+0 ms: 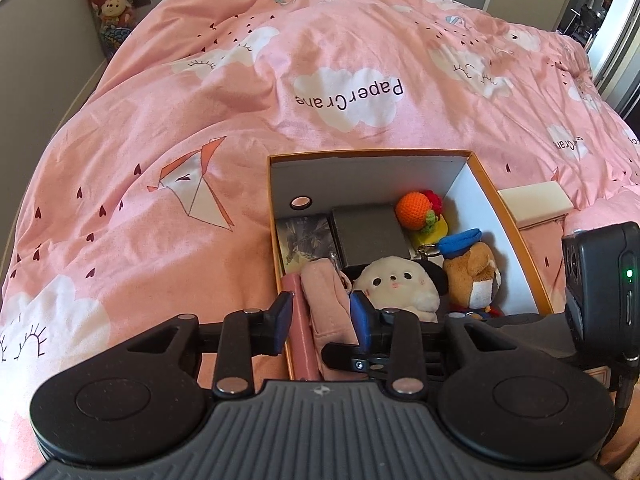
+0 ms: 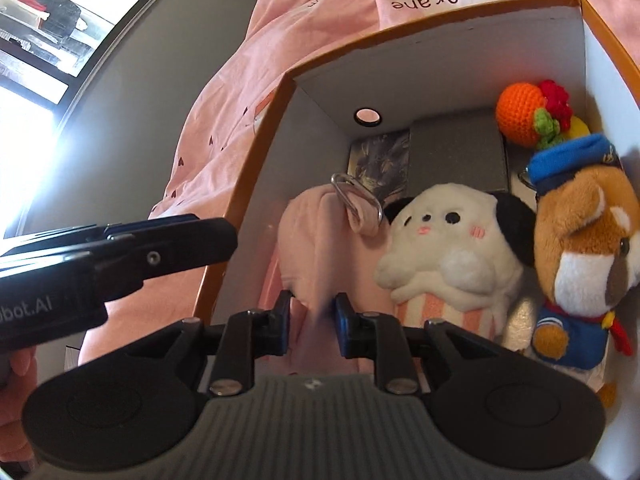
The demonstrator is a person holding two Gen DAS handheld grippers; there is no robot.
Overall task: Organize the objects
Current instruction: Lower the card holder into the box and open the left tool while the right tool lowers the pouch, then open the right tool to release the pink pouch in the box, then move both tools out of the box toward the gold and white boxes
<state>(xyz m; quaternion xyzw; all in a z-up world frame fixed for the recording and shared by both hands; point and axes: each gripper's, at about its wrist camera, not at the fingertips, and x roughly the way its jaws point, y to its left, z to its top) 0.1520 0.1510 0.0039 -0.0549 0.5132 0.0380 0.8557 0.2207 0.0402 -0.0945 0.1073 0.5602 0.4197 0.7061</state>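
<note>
right gripper (image 2: 310, 320) pinches pink pouch (image 2: 316, 248) (ring visible).

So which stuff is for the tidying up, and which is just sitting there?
For the tidying:
- orange box
- pink pouch, with the right gripper around it
- white plush
- brown dog plush
- crochet orange
- left gripper, at the box's edge

Just sitting there:
- pink duvet
- stuffed toys in the corner
</note>
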